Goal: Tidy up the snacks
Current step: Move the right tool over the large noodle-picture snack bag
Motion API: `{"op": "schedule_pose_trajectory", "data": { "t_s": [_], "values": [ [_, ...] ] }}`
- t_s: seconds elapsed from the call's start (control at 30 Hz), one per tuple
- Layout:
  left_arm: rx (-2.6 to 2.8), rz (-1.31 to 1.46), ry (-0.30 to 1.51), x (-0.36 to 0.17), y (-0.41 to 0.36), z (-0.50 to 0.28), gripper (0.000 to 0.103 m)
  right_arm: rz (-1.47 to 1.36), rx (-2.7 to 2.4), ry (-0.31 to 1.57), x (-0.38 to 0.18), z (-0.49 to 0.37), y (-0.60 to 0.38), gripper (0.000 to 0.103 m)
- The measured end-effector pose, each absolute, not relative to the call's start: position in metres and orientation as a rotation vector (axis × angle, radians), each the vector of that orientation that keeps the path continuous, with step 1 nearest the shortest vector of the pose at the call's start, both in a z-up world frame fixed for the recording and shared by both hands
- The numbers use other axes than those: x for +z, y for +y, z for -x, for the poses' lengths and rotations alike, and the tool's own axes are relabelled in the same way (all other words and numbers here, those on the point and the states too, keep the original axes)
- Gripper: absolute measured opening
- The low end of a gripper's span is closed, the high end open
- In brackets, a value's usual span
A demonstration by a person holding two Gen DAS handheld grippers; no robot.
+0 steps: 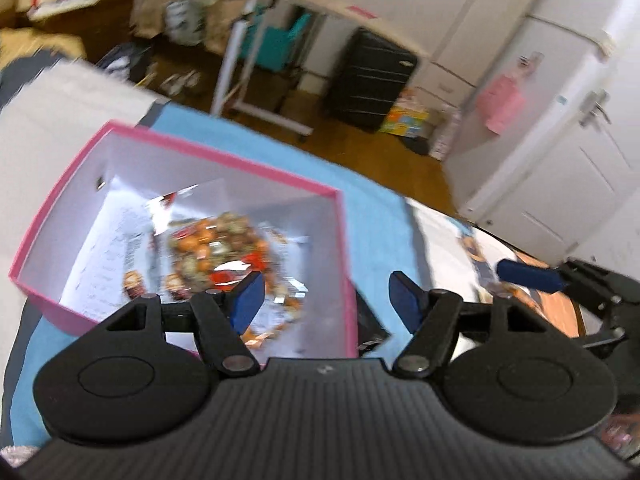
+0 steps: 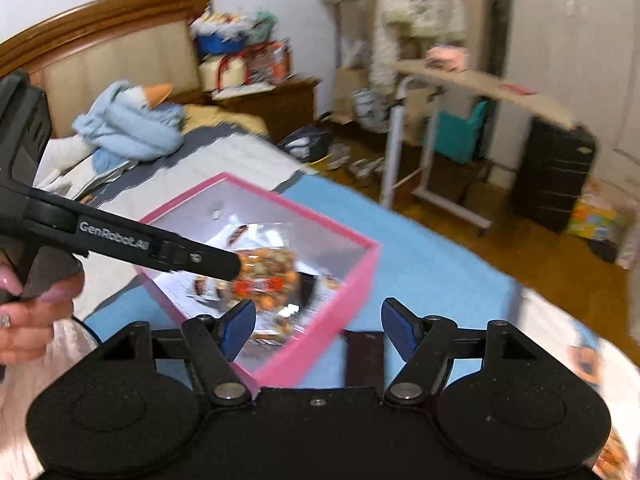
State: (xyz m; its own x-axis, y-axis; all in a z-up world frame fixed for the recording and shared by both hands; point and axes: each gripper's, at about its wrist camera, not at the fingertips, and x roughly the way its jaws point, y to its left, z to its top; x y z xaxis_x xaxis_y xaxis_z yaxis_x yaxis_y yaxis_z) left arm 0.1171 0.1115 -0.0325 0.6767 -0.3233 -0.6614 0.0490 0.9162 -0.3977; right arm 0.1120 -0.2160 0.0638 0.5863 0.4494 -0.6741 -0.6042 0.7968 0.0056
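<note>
I'm hovering my left gripper (image 1: 322, 300) and right gripper (image 2: 318, 330), both gaping and empty, just above the pink box (image 1: 344, 264). The snack bag (image 1: 224, 248) is lying inside it, ahead of my fingers. I'm judging it light, crinkly, slippery and crushable, so I'm eyeing its sealed edge.

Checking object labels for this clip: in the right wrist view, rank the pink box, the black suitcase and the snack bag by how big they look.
1. pink box, largest
2. black suitcase, though it stands farther away, so its true size is unsure
3. snack bag, lying inside the box
</note>
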Motion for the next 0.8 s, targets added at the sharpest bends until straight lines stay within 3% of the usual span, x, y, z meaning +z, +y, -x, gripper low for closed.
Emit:
{"op": "schedule_pose_trajectory", "data": {
  "t_s": [0.37, 0.6, 0.8],
  "values": [
    [-0.446, 0.261, 0.828, -0.014, 0.013, -0.108, 0.072, 0.088, 0.329, 0.758, 0.077, -0.079, -0.384, 0.079],
    [-0.547, 0.215, 0.876, -0.039, -0.052, -0.126, 0.072, -0.094, 0.244, 0.864, 0.027, -0.088, -0.461, 0.080],
    [-0.619, 0.227, 0.970, -0.080, -0.110, -0.151, 0.072, -0.024, 0.220, 1.002, -0.031, -0.110, -0.489, 0.087]
  ]
}}
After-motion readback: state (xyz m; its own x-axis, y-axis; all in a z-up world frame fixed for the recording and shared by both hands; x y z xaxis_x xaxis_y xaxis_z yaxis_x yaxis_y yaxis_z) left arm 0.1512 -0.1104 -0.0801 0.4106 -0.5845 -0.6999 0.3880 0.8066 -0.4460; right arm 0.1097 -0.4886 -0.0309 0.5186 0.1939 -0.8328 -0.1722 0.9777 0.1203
